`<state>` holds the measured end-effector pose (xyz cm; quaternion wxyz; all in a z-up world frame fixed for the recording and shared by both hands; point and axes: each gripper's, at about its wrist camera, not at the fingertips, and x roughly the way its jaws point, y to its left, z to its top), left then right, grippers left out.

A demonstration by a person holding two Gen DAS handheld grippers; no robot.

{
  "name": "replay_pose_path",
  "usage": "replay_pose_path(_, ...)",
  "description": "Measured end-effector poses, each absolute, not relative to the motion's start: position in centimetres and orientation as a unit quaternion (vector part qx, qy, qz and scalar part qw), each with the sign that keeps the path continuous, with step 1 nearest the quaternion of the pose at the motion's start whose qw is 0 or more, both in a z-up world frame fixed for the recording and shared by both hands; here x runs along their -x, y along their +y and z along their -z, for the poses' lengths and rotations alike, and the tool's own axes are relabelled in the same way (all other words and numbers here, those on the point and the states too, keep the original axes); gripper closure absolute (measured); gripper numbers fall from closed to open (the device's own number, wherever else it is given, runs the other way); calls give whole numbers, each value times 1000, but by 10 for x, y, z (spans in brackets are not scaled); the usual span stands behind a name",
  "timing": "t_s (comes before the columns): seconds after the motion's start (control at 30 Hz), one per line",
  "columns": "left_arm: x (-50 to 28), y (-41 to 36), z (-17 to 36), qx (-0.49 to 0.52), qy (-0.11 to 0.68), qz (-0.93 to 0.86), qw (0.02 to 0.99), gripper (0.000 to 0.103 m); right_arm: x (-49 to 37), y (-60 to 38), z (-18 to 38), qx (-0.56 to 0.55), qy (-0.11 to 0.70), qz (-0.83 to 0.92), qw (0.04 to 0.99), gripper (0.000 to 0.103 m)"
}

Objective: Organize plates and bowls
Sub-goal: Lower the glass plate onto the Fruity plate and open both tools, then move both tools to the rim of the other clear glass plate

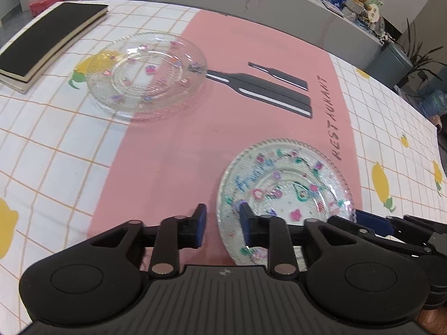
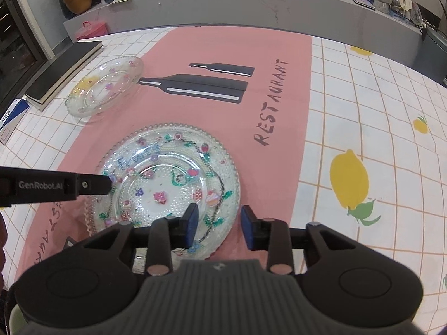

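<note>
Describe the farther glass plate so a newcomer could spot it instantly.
Start at the pink placemat printed RESTAURANT. At its far left corner, half on the checked tablecloth beside a black notebook, lies the far plate. Unlike the near plate between the grippers, it carries only sparse small flowers.

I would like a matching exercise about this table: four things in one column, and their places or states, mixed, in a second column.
Things:
1. near glass plate
2. far glass plate
3. black notebook
4. pink box

Places:
A. off the table, behind its far left corner
B. between both grippers, flat on the pink mat
C. table's far left edge
D. half on the pink mat, over a lemon print

Pairs: 1-B, 2-D, 3-C, 4-A
</note>
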<state>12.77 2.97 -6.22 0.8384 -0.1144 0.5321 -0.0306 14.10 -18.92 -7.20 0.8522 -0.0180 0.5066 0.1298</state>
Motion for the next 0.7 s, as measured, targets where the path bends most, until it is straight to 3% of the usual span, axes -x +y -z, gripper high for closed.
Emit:
replay_pose_path(0.17, -128, 43, 49, 123, 521, 34, 844, 55, -142, -190, 69, 24, 507, -125, 852, 59)
replay_pose_path(0.5, -134, 56, 18, 98, 499, 61, 859, 49, -146, -186, 49, 29, 483, -128, 865, 31)
replay_pose_path(0.57, -135, 55, 10, 88, 490, 67, 865, 31, -148, -187, 43, 19, 478, -126, 869, 28)
replay_pose_path(0.63, -137, 54, 2, 77, 475, 67, 874, 24, -150, -190, 37, 4, 472, -124, 873, 23)
replay_pose_path(0.7, -137, 54, -7, 72, 449, 76, 887, 24, -153, -193, 32, -11, 467, -120, 876, 20)
